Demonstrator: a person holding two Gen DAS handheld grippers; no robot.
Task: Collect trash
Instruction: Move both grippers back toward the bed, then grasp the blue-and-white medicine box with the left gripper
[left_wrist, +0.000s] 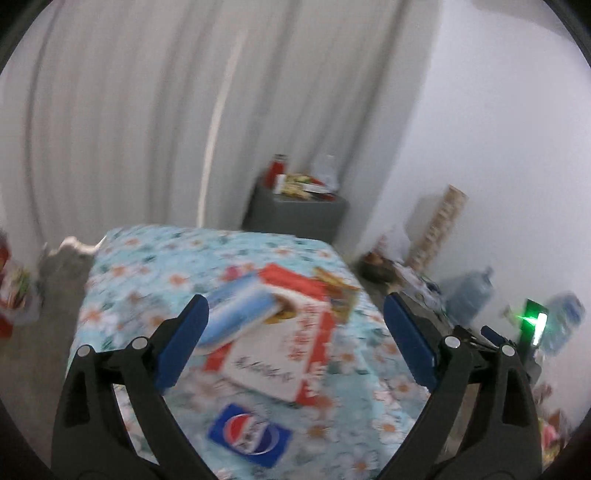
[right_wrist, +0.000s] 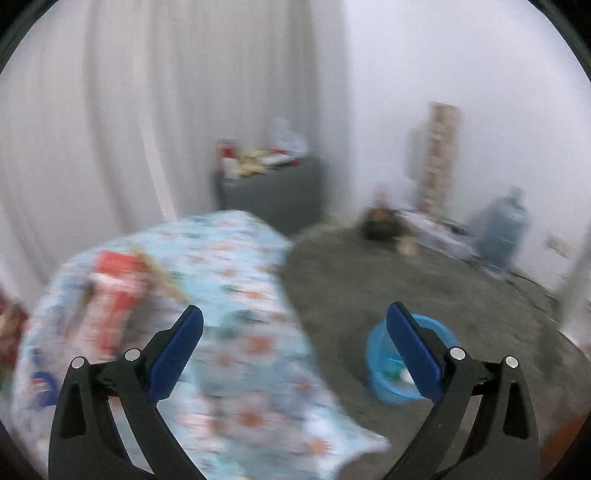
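Trash is held by neither gripper: the left gripper (left_wrist: 295, 325) and right gripper (right_wrist: 295, 332) are seen with jaws spread wide and empty. Ahead of the left, a red-and-white carton (left_wrist: 284, 343), blue wrapper (left_wrist: 240, 314) and Pepsi packet (left_wrist: 249, 435) lie on the floral-clothed counter (left_wrist: 147, 258); one piece should be straddled squarely, then carried to the blue bin (right_wrist: 380, 373) on the floor

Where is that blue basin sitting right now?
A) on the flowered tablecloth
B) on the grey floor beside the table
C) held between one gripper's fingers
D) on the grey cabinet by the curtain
B: in the right wrist view the blue basin rests on the grey floor, off the edge of the flowered tablecloth.
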